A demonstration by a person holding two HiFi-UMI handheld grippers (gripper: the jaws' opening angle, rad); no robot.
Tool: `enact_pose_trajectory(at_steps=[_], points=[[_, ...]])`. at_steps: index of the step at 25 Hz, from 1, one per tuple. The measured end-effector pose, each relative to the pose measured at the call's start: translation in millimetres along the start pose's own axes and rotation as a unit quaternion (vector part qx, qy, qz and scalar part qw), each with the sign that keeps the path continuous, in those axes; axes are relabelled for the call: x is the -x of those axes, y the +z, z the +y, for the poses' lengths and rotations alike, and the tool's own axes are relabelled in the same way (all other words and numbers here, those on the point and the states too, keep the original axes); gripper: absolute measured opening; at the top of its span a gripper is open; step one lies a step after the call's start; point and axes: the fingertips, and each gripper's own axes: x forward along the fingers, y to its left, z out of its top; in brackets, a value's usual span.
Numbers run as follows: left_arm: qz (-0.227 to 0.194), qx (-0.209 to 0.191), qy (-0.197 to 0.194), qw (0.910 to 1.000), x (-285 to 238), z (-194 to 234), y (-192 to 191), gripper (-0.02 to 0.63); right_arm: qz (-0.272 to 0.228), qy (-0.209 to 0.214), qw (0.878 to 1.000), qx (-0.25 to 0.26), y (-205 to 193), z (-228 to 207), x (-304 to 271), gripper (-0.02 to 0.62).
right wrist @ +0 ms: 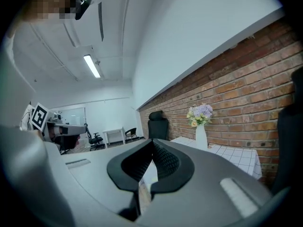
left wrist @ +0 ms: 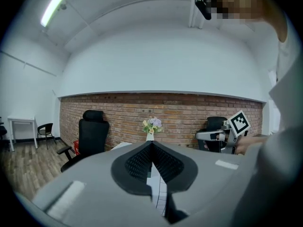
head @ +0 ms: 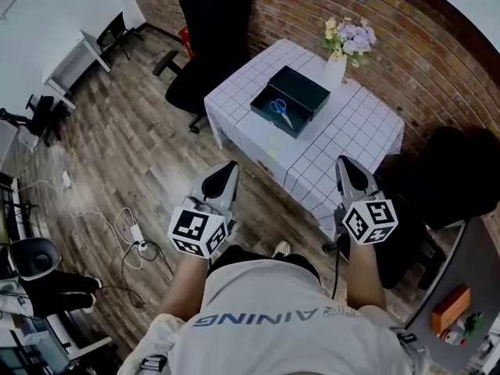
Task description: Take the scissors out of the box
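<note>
Blue-handled scissors [head: 281, 112] lie in the black box [head: 308, 92] on the checked counter [head: 359, 123] — shown by the head view only, neither gripper view — well ahead of the left tongs [head: 226, 170] and right tongs [head: 345, 166], both closed together, empty.

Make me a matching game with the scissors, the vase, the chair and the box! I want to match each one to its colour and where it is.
Things:
1. scissors
2. vase
3. office chair
4. box

Descriptions:
A. white, holding flowers
B. black, standing on the floor
C. dark, open on the checked cloth
D. blue handles, lying inside the box

Pairs: 1-D, 2-A, 3-B, 4-C
</note>
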Motion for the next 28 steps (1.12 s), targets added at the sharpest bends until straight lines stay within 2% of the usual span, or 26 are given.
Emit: enact_pose_trajectory(at_steps=[6,14,22,28], points=[[0.002,-0.003,-0.002,1.0,-44.3,-6.5,1.7,0.002,0.001,-0.003,1.0,-0.015,-1.6,-37.8,-14.8,0.014],[-0.003,0.005,-0.037,0.9993,-102.0,6.2,4.4,0.002,0.008,-0.026,1.0,-0.003,6.7,-65.7,-41.9,0.014],[-0.012,0.019,-0.081,0.9965,-164.7,62.3,17.4,0.003,0.029,-0.065,0.997,0.018,19.0,-73.2,-106.5,0.014],[-0.004,0.029,-0.11,0.9935,-203.4,123.5,21.5,0.002,0.04,-0.087,0.995,0.022,30.8,-59.8,-170.7,0.014]])
